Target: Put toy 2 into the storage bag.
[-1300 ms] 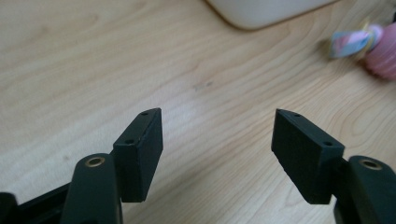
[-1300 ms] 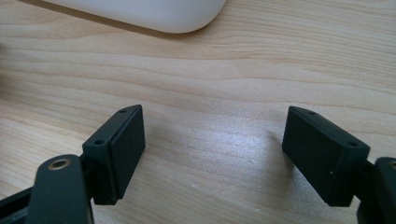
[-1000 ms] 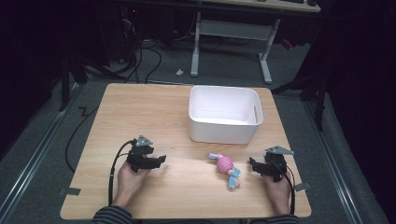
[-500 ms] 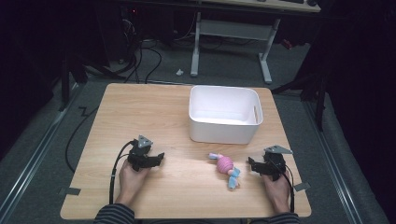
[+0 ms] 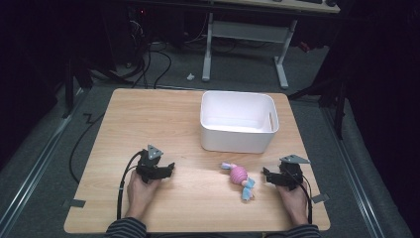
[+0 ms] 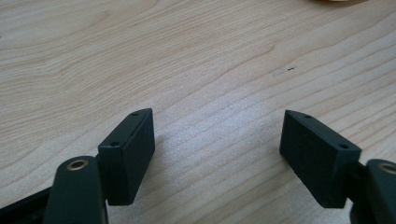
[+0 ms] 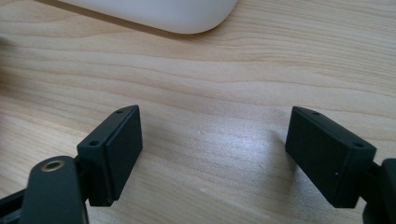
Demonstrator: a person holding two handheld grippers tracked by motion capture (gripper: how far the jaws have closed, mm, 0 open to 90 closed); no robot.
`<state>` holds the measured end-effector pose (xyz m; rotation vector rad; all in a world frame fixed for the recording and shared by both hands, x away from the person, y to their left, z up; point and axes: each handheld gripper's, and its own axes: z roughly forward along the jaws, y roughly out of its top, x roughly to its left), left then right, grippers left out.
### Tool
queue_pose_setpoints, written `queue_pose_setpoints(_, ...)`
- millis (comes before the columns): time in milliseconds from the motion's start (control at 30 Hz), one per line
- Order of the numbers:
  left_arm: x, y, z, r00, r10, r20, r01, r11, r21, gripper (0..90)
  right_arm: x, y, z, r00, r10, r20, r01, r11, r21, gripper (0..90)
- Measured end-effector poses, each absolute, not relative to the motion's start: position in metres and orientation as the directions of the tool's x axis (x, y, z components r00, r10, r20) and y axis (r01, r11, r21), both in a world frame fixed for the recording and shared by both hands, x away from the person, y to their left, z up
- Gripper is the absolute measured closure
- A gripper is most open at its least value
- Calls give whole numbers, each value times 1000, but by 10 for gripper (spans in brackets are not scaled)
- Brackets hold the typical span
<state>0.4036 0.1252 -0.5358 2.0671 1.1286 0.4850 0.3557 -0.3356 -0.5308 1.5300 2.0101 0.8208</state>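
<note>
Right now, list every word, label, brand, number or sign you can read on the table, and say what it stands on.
None: no readable text.
The white bin, the pink and blue toy and the wooden table bear no writing.
The left gripper and right gripper have plain black pads; a faint dark mark on the wood in the left gripper view is no lettering.
</note>
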Motion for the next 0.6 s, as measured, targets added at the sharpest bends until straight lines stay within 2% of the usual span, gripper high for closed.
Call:
queue_pose_setpoints(233, 404, 125, -536, 551, 835, -13, 568, -363, 739, 244, 353, -337, -527, -286, 958, -10, 691, 214, 691, 258)
queue_pose_setpoints(600, 405, 125, -536, 551, 835, -12, 572, -367, 733, 197, 336, -333, -513, -331, 944, 16, 673, 223, 706, 308)
